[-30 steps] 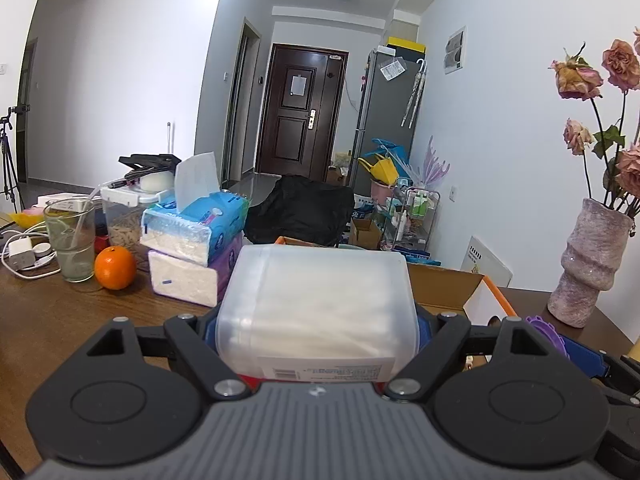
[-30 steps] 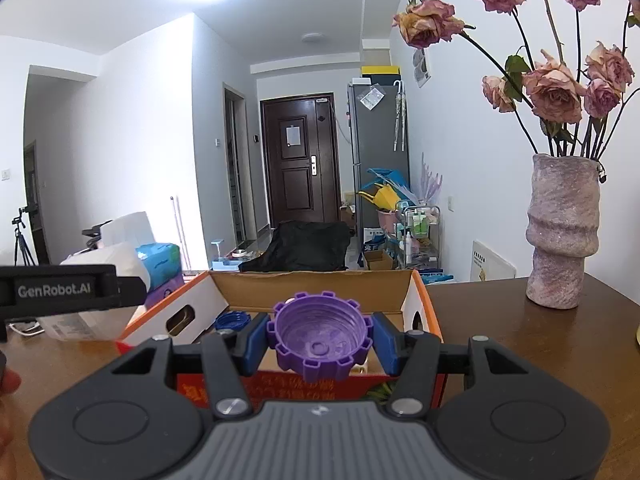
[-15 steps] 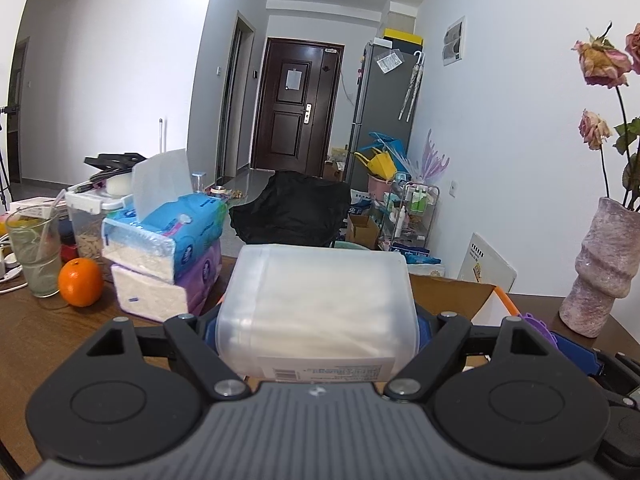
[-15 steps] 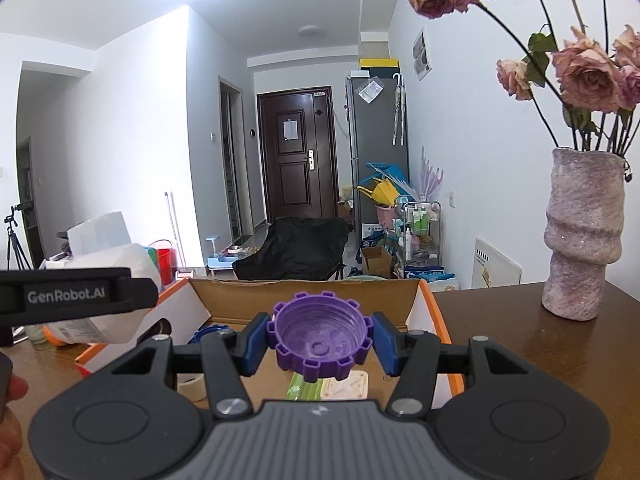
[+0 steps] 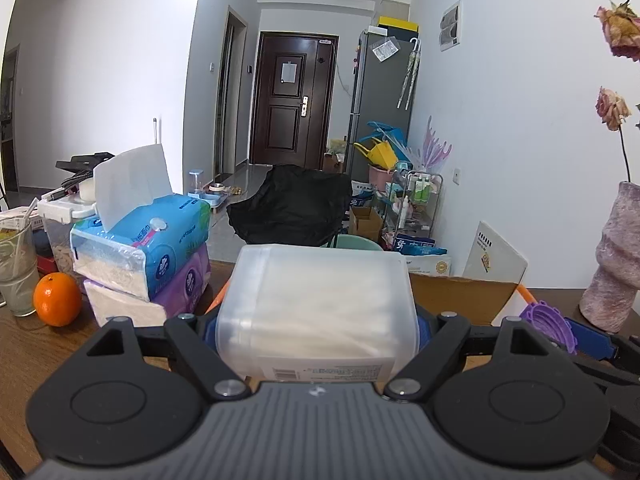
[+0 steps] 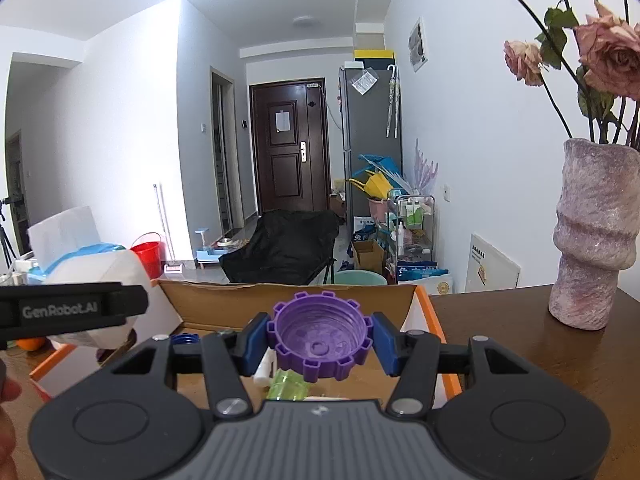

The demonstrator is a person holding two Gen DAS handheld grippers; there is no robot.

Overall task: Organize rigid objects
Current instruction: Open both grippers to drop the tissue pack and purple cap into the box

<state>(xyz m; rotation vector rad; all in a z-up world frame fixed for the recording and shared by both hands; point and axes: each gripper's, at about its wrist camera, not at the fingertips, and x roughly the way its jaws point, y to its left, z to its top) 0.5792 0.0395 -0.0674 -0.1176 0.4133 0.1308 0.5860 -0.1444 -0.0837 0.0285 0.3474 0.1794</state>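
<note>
Purple toothed cap (image 6: 320, 338): rigid plastic, open side toward the camera, pinched between the blue pads (image 6: 253, 342) of the right gripper (image 6: 320, 344). It is held above the open cardboard box (image 6: 288, 300), over the box's interior.

Translucent plastic container (image 5: 316, 308): rounded-corner box with a printed label along its near lower edge, white contents dimly visible inside. The left gripper (image 5: 316, 320) clamps it from both sides with jaws set wide. It hangs just before the near side of the cardboard box (image 5: 460, 292), with the wooden table (image 5: 24, 344) beneath.

Cardboard box, further detail: brown inside, orange-edged flaps, standing on the table. Its contents, seen in the right wrist view, include a green transparent piece (image 6: 288, 388), a white cylindrical piece (image 6: 265, 368) and a blue ring-shaped cap (image 6: 185, 338).

Tissue packs (image 5: 152, 256): two stacked, blue on purple, one sheet standing up from the top pack; on the table left of the box.

Orange (image 5: 57, 299): on the table, just beside the lower tissue pack and touching or almost touching a drinking glass (image 5: 16, 268).

Vase (image 6: 596, 232): mottled pink-grey, upright on the table right of the box, holding dried roses (image 6: 608, 56).

In the left wrist view the cap (image 5: 548, 326) and the right gripper's blue pad appear at the right.
</note>
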